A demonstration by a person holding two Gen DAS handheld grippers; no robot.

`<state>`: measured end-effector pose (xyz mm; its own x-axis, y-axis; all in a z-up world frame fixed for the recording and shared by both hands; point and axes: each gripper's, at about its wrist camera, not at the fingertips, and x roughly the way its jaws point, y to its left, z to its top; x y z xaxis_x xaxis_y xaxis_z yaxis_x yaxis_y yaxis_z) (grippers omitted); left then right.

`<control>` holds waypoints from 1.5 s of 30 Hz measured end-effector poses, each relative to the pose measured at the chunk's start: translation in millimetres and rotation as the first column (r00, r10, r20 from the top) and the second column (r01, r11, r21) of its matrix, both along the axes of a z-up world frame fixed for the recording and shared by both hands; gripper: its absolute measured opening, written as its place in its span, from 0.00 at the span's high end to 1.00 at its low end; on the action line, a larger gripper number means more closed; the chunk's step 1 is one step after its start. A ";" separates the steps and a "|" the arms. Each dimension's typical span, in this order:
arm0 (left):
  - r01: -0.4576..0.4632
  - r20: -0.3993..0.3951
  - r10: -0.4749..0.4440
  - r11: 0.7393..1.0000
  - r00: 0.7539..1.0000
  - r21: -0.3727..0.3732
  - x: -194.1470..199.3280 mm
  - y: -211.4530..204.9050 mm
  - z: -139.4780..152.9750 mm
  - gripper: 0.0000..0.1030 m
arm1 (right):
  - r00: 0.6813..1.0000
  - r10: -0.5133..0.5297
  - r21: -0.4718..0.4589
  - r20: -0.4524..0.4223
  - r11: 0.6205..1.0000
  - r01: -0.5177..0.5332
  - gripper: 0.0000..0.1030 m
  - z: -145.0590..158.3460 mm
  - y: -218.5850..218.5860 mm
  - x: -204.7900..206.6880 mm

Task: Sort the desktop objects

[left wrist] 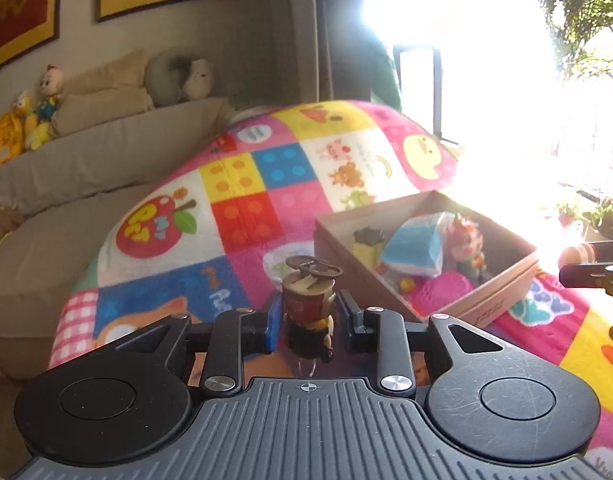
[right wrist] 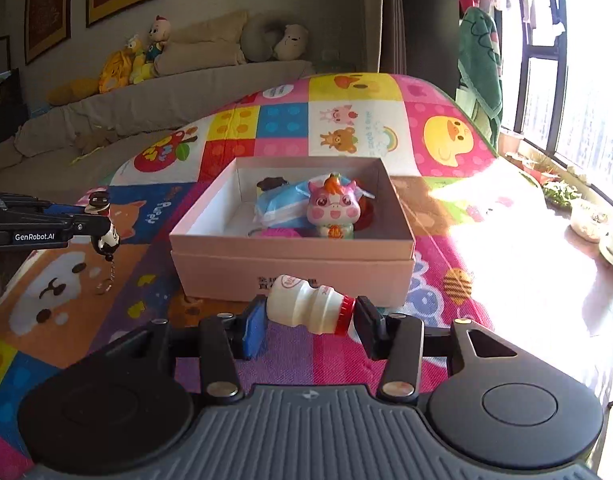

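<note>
My left gripper [left wrist: 308, 318] is shut on a small figurine keychain [left wrist: 309, 310] with a red and black body and a ring on top, held above the mat left of the open cardboard box [left wrist: 492, 310]. It also shows in the right wrist view [right wrist: 106, 236], its chain hanging down. My right gripper [right wrist: 308, 314] is shut on a small white yogurt drink bottle [right wrist: 306, 308] with a red cap, held sideways just in front of the box [right wrist: 290, 276]. The box holds a pink cow toy [right wrist: 334, 210], a blue packet [right wrist: 278, 204] and other small items.
A colourful patchwork play mat [right wrist: 266, 128] covers the surface. A beige sofa [right wrist: 186, 92] with plush toys stands behind. Potted plants [right wrist: 562, 192] and a bright window are at the right, with strong glare in the left wrist view.
</note>
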<state>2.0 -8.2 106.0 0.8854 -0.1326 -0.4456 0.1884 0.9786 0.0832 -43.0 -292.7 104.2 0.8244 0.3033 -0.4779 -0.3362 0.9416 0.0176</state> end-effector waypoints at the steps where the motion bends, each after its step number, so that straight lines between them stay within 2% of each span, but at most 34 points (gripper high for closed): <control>1: 0.019 0.039 -0.019 1.000 0.999 -0.005 2.0 -5.9 15.7 0.69 | 0.999 -0.005 0.007 0.040 1.000 0.005 0.55 16.3 -3.3 1.2; 4: 0.068 0.111 -0.065 0.997 0.992 -0.022 14.2 -26.0 50.1 0.69 | 0.991 -0.018 0.032 0.136 0.999 0.013 0.55 60.2 -10.9 7.1; 7: 0.076 0.147 -0.073 0.997 0.986 -0.017 38.4 -49.4 67.3 0.68 | 0.980 -0.023 0.032 0.198 0.999 0.017 0.55 88.8 -11.1 16.5; 10: 0.069 0.091 -0.063 0.996 0.994 -0.064 66.7 -57.2 67.8 0.59 | 0.974 -0.033 0.009 0.224 0.999 0.032 0.55 105.0 -6.6 30.5; 11: 0.054 0.069 -0.048 0.995 0.996 -0.082 71.1 -56.0 65.3 0.47 | 0.974 -0.036 0.004 0.223 0.999 0.036 0.55 107.9 -6.0 35.4; 12: 0.038 0.049 -0.033 0.994 0.998 -0.103 73.0 -52.2 60.3 0.42 | 0.974 -0.039 -0.002 0.222 0.999 0.041 0.55 108.9 -5.9 38.4; 14: 0.029 0.022 -0.027 0.992 0.999 -0.119 70.8 -45.9 48.3 0.40 | 0.975 -0.040 -0.014 0.217 0.999 0.044 0.55 107.5 -6.2 43.1; 17: 0.011 -0.021 -0.014 0.993 1.000 -0.120 60.4 -34.6 24.5 0.29 | 0.982 -0.035 -0.012 0.185 0.999 0.038 0.55 99.6 -5.6 52.7; 19: 0.005 -0.053 -0.012 0.993 0.999 -0.120 52.5 -29.9 10.1 0.26 | 0.989 -0.034 0.005 0.141 0.999 0.033 0.55 92.1 -4.3 63.7; 24: 0.026 -0.112 -0.037 0.995 0.993 -0.100 25.4 -27.4 -23.7 0.06 | 0.999 -0.029 0.020 0.032 0.999 0.028 0.55 65.1 4.8 95.4; 28: 0.021 -0.135 -0.027 0.999 0.991 -0.042 9.0 -32.0 -45.0 0.04 | 0.996 -0.079 0.008 -0.038 0.997 0.080 0.49 41.2 7.0 109.1; 33: -0.003 -0.202 -0.011 0.998 0.979 -0.066 -2.5 -26.9 -67.3 0.00 | 0.995 -0.095 0.053 -0.036 0.994 0.097 0.23 28.1 -6.2 90.5; 37: -0.040 -0.244 0.016 0.995 0.970 -0.095 -8.8 -22.9 -82.1 0.00 | 0.992 -0.119 0.039 -0.043 0.992 0.121 0.13 10.0 -15.0 64.5; 39: -0.065 -0.243 0.039 0.993 0.969 -0.101 -12.6 -22.5 -88.2 0.00 | 0.991 -0.102 0.044 -0.081 0.993 0.106 0.00 -5.6 -17.1 51.0; 45: -0.125 -0.277 0.111 0.992 0.955 -0.032 -4.7 -34.3 -103.2 0.00 | 0.980 -0.044 -0.062 -0.194 0.998 0.033 0.00 -66.8 7.8 24.4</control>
